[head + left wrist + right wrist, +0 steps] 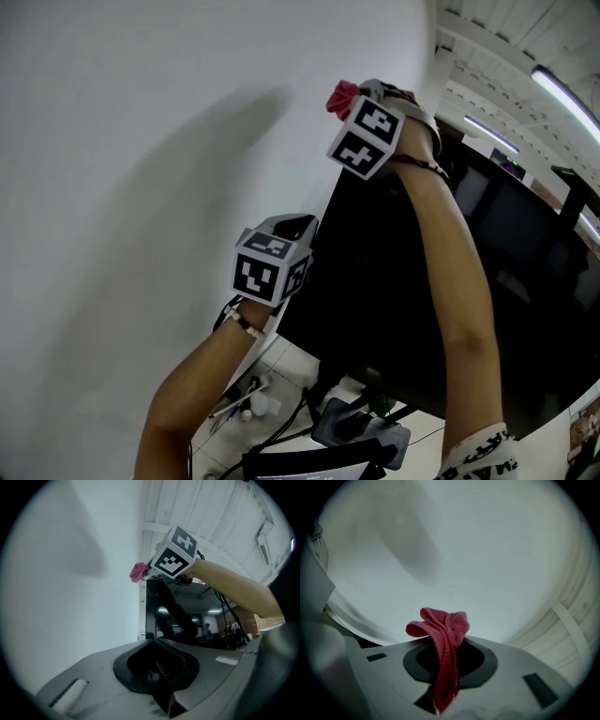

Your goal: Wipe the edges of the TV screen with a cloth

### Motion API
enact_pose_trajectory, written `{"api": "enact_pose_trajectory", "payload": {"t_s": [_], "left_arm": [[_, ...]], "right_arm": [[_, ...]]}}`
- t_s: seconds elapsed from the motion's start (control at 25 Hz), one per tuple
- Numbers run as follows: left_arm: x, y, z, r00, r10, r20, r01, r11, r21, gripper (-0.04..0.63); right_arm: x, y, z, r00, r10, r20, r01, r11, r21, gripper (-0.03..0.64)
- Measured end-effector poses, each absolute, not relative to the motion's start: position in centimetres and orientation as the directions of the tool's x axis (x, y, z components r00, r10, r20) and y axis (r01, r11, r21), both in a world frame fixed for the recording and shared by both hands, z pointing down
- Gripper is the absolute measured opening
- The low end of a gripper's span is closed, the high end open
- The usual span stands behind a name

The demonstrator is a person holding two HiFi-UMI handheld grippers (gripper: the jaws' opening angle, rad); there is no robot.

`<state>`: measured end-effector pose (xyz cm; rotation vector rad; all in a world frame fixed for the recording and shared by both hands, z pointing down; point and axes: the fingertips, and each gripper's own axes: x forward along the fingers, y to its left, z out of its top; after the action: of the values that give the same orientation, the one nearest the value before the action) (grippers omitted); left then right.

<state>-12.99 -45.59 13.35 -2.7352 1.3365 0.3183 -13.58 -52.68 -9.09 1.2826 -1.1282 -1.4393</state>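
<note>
The dark TV screen (403,300) stands against the white wall; it also shows in the left gripper view (187,616). My right gripper (361,94) is at the TV's upper left corner, shut on a red cloth (342,97). The cloth (443,639) bunches out past the shut jaws of the right gripper (445,663), with only wall behind it. From the left gripper view the cloth (138,572) sits just above the TV's top corner. My left gripper (292,225) hangs lower, beside the TV's left edge; its jaws (157,667) are shut with nothing between them.
A white wall (141,141) fills the left. Below the TV lie cables (281,431), small white objects (253,405) and a grey device (361,436). Ceiling light strips (562,89) run at the upper right. The screen reflects a room.
</note>
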Motion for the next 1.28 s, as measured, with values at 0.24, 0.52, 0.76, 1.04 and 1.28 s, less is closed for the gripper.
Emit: {"api": "enact_pose_trajectory", "payload": {"t_s": [0.24, 0.52, 0.76, 1.04, 1.28], "left_arm": [[-13.4, -43.9, 15.3, 0.611, -0.764, -0.205, -0.775, -0.631, 0.042, -0.008], [-13.5, -44.5, 16.4, 0.600, -0.774, -0.204, -0.777, -0.624, 0.083, -0.008], [-13.4, -45.6, 18.9, 0.592, -0.786, -0.179, -0.780, -0.614, 0.119, -0.008], [-13.0, -46.7, 24.8, 0.564, -0.819, -0.103, -0.807, -0.573, 0.142, -0.008], [-12.1, -48.2, 30.0, 0.551, -0.834, -0.021, -0.821, -0.547, 0.165, -0.008]], "right_arm": [[-15.1, -51.9, -4.5, -0.120, -0.981, -0.154, 0.097, -0.166, 0.981, 0.081], [-14.2, -52.6, 1.2, -0.121, -0.988, -0.092, 0.107, -0.105, 0.989, 0.081], [-13.3, -53.3, 6.0, -0.159, -0.985, -0.063, 0.051, -0.072, 0.996, 0.081], [-11.1, -53.9, 12.3, -0.155, -0.988, -0.009, 0.044, -0.016, 0.999, 0.081], [-10.3, -54.6, 18.0, -0.171, -0.985, 0.027, 0.000, 0.028, 1.000, 0.081]]}}
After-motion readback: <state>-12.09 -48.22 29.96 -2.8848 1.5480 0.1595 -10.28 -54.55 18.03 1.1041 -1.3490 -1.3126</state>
